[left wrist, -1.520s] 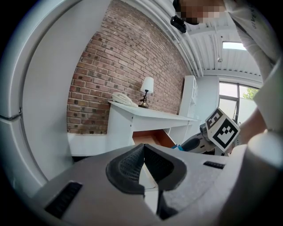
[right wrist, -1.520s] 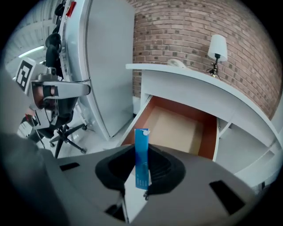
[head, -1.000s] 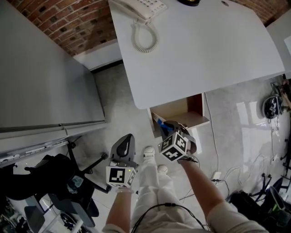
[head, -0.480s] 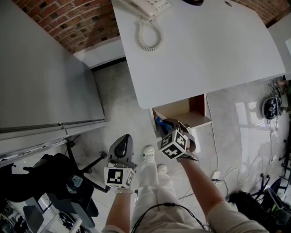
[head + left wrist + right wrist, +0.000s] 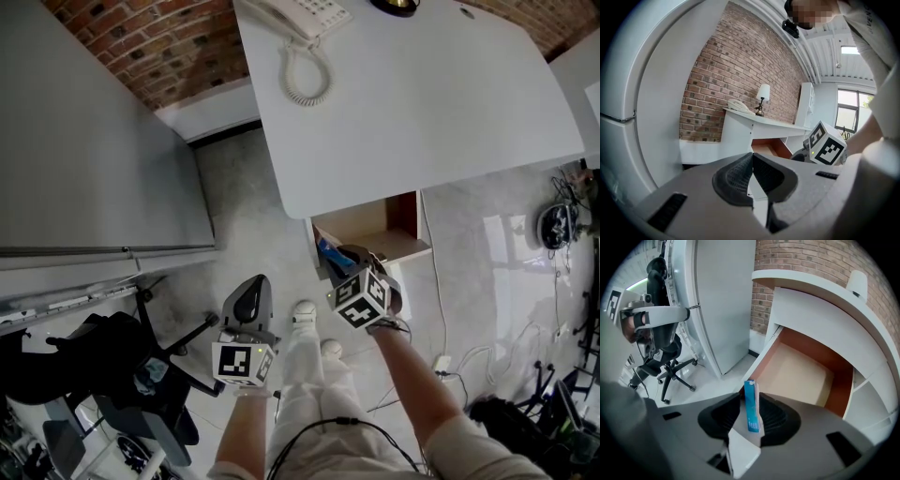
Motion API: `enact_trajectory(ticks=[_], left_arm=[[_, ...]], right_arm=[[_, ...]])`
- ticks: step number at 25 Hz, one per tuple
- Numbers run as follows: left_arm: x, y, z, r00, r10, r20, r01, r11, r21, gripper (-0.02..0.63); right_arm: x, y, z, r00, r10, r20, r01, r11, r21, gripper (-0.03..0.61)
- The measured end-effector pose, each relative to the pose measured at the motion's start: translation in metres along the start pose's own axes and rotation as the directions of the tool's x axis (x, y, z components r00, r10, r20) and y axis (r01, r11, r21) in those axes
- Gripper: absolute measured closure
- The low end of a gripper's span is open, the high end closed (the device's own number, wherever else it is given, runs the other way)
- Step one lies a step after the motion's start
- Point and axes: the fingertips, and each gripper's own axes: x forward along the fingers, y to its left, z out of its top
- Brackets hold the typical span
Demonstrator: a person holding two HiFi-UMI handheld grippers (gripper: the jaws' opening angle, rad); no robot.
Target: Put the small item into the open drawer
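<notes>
Status on the right gripper (image 5: 750,396): your jaws had just been opening and stood wide apart, pressing on nothing. The small blue box (image 5: 751,411) stood upright in the gap. It leaned on the pad at its 3 o'clock, with clear space toward the pad at its 9 o'clock.

From the head view, you had that gripper angled steeply down at the 7 o'clock corner of the open drawer (image 5: 375,228). The box showed at the tips, right over the drawer's front rim. I couldn't tell whether it touched the rim or the drawer floor. The drawer was pulled out from under the near edge of the white desk (image 5: 403,103). A corded phone (image 5: 302,17) sat at the desk's 11 o'clock.

The left gripper (image 5: 752,157) had its tips closed together with nothing between them. You held it at the right gripper's 8 o'clock, well clear of the drawer. An office chair (image 5: 141,375) stood at its 8 o'clock.
</notes>
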Motion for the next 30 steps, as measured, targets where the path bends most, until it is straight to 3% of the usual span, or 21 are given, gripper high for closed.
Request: enact_trajectory(ticks=[17, 30], left_arm=[[-0.027, -0.025, 0.035, 0.997, -0.007, 0.073, 0.005, 0.999, 0.039, 0.609], [-0.055, -0.048, 0.077, 0.993, -0.025, 0.114, 0.017, 0.997, 0.069, 0.609]], right_arm=[[-0.079, 0.001, 0.008, 0.987, -0.028, 0.161, 0.024, 0.999, 0.027, 0.568], [-0.158, -0.002, 0.024, 0.955, -0.051, 0.291, 0.022, 0.994, 0.103, 0.572]])
